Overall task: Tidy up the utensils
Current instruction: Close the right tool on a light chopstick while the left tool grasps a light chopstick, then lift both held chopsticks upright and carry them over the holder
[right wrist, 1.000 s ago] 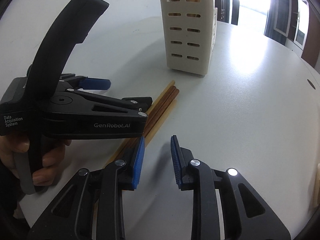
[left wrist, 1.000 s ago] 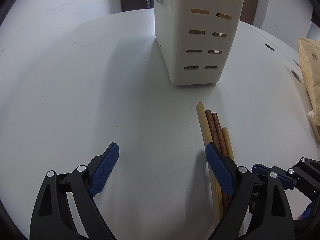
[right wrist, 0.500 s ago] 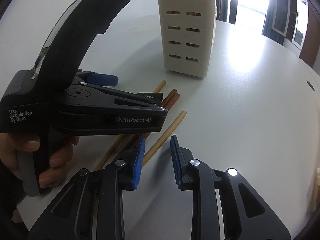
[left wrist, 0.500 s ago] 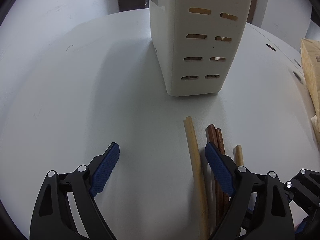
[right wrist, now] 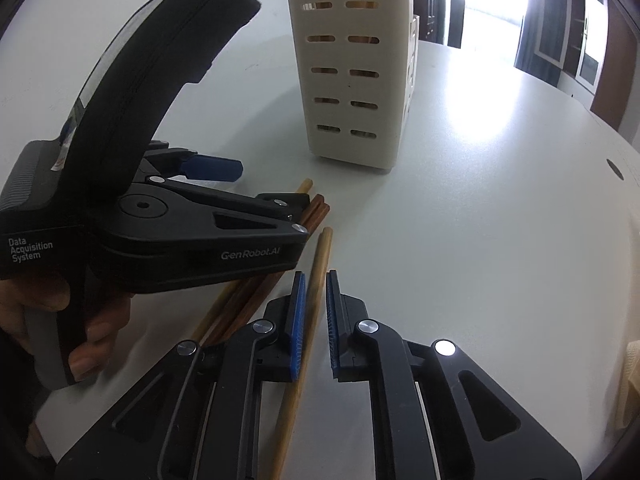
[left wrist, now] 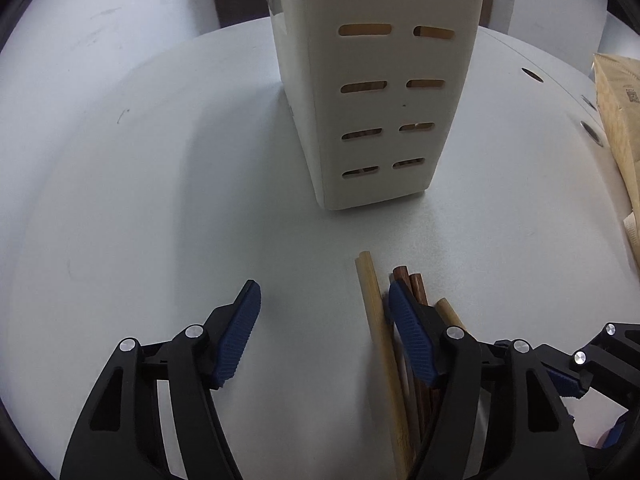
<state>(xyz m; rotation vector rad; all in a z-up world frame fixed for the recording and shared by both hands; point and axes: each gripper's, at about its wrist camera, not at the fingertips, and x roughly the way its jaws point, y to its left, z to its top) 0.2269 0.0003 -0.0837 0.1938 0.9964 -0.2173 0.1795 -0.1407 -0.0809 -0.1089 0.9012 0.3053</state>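
Leftmost, the left claw (left wrist: 324, 312) stands released over the white desk (left wrist: 140, 200), its jaws having just been closing; one pale chopstick (left wrist: 372, 304) lies between them, just inside the right pad, nothing pressing it. Beside that pad lie two dark brown chopsticks (left wrist: 416, 284). Behind them stands the slotted cream utensil holder (left wrist: 376, 120), upright. Further right, the right claw (right wrist: 315, 320) has just been closing around another pale chopstick (right wrist: 320, 264); the stick touches the left pad, with a gap at the right one.
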